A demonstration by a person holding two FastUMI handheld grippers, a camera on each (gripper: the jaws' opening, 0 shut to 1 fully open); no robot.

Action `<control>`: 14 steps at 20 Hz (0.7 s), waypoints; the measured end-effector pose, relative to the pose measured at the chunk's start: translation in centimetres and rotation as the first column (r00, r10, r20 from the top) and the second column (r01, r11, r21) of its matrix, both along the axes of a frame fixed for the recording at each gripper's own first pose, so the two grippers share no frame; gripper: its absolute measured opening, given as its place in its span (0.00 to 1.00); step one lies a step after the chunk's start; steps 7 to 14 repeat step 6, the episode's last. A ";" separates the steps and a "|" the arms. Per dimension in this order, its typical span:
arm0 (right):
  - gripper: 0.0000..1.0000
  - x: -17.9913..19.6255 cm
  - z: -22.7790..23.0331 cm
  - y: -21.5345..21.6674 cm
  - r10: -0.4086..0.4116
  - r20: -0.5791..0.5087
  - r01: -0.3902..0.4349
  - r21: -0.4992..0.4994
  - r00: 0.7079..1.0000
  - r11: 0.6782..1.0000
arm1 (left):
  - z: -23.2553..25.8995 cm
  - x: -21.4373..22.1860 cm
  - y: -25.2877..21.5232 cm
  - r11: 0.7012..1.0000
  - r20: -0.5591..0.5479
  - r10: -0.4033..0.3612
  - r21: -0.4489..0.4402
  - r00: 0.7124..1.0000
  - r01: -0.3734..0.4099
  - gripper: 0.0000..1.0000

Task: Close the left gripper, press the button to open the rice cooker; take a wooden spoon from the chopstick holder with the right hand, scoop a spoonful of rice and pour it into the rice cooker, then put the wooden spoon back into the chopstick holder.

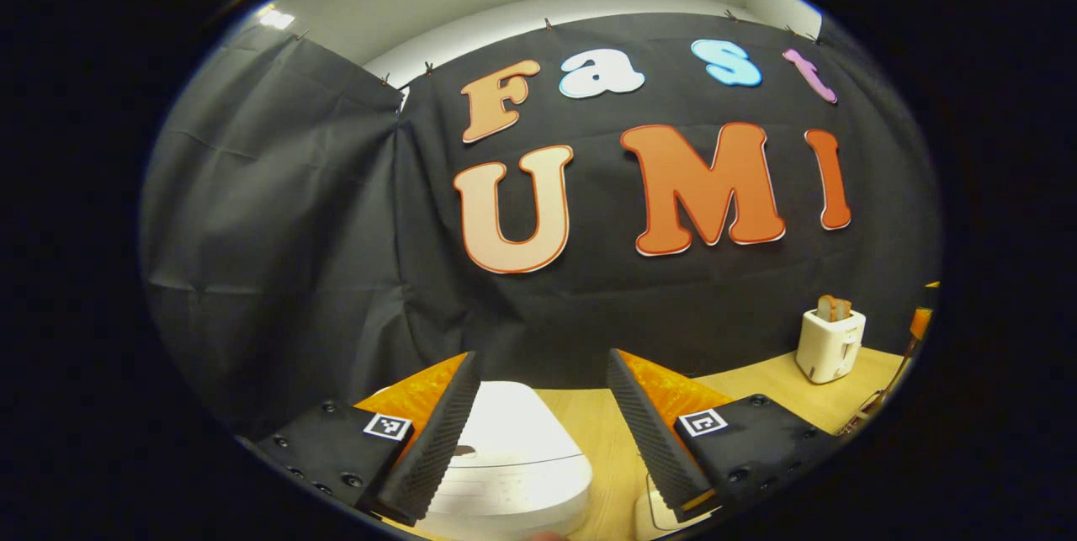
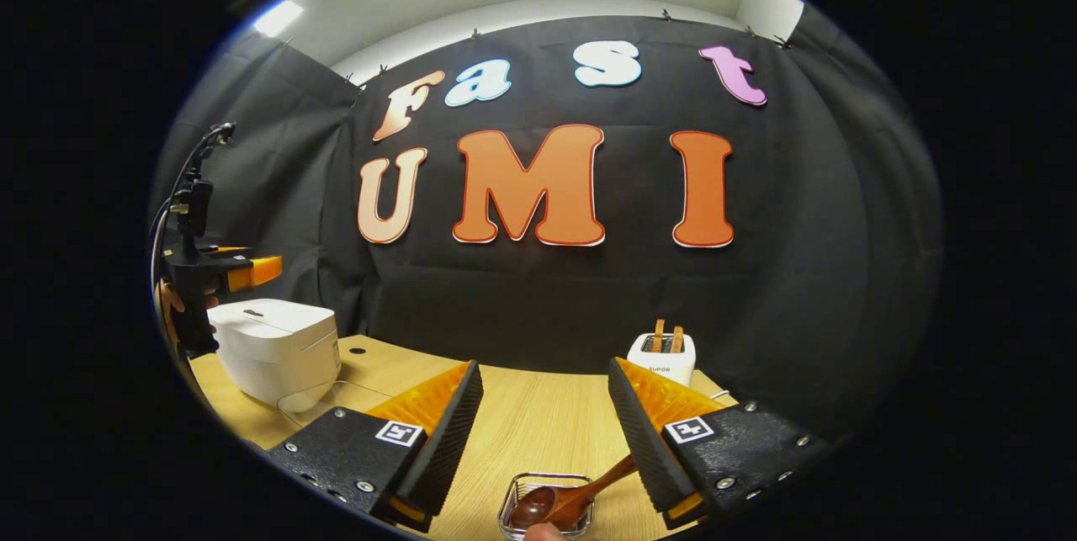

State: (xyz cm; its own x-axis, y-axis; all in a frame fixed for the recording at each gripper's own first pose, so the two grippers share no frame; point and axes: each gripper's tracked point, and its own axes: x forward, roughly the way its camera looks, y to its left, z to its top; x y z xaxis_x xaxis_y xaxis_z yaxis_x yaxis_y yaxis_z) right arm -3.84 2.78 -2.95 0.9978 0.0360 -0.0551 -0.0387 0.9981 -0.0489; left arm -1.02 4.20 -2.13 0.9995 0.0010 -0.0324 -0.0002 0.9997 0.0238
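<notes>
1. Partly hidden, the rice cooker [image 1: 513, 457] lies low in the left gripper view, its white lid closed; its near edge is cut off at the bottom and its left side is covered by the left finger of the left gripper [image 1: 543, 423].
2. Left gripper: fingers wide apart, holding nothing, poised above the cooker lid.
3. Rice cooker [image 2: 273, 347] in the right gripper view: stands at the left end of the wooden table [image 2: 538, 423], lid shut, with the left gripper [image 2: 244, 270] and the hand that holds it above its near side.
4. Right gripper [image 2: 545, 432]: fingers wide apart, empty, above the table.
5. Wooden spoon [image 2: 572, 495]: bowl down inside the wire chopstick holder [image 2: 547, 507], long axis slanting up to the right; the handle's end passes behind the right finger and is hidden.
6. Chopstick holder: low between the right gripper's fingers, its lower part cut off; contents beyond the spoon are hard to make out.
7. Toaster [image 2: 662, 356]: white, two slices upright in its slots, at the table's far edge by the black cloth; also at the right of the left gripper view [image 1: 830, 343].
</notes>
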 end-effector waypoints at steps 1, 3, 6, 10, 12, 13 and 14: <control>0.89 -0.1 0.3 -0.1 -0.011 0.016 0.011 -0.020 1.000 1.000 | 0.5 -0.3 -0.4 1.000 0.035 -0.008 0.009 0.999 0.008 1.00; 0.89 -0.2 0.5 -0.3 -0.025 0.035 0.027 -0.055 0.999 0.998 | 0.3 -0.8 -1.1 0.999 0.072 -0.020 0.038 0.997 0.017 0.94; 0.90 -0.4 0.8 -0.2 -0.025 0.050 0.028 -0.073 0.998 0.997 | 0.4 -1.4 -2.8 0.998 0.095 -0.054 0.046 0.994 0.050 0.99; 0.90 -0.4 0.8 -0.2 -0.025 0.050 0.028 -0.073 0.998 0.997 | 0.4 -1.4 -2.8 0.998 0.095 -0.054 0.046 0.994 0.050 0.99; 0.90 -0.4 0.8 -0.2 -0.025 0.050 0.028 -0.073 0.998 0.997 | 0.4 -1.4 -2.8 0.998 0.095 -0.054 0.046 0.994 0.050 0.99; 0.90 -0.4 0.8 -0.2 -0.025 0.050 0.028 -0.073 0.998 0.997 | 0.4 -1.4 -2.8 0.998 0.095 -0.054 0.046 0.994 0.050 0.99; 0.90 -0.4 0.8 -0.2 -0.025 0.050 0.028 -0.073 0.998 0.997 | 0.4 -1.4 -2.8 0.998 0.095 -0.054 0.046 0.994 0.050 0.99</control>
